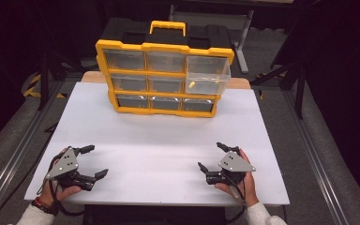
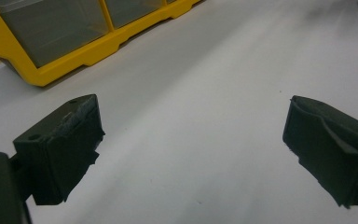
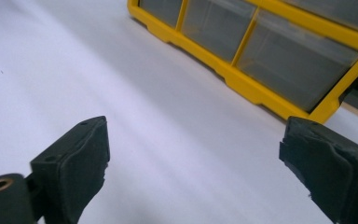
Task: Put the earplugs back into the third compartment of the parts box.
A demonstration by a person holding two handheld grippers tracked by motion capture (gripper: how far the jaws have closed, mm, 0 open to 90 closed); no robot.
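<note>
A yellow and black organiser cabinet [image 1: 163,77] with clear drawers stands upright at the far middle of the white table [image 1: 159,140]. Its top right drawer [image 1: 208,75] is pulled out and holds a small yellow piece [image 1: 191,85]. My left gripper [image 1: 95,161] rests open near the front left, held by a hand. My right gripper [image 1: 213,155] rests open near the front right. Nothing is between either pair of jaws. The left gripper view shows the cabinet's lower drawers [image 2: 51,28] ahead on the left; in the right gripper view the cabinet's bottom row [image 3: 261,51] lies ahead on the right.
A wooden board edge [image 1: 93,77] shows behind the white table top. Dark stands and metal frame legs [image 1: 243,42] surround the table on a grey floor. Metal rails [image 1: 14,154] run along both sides.
</note>
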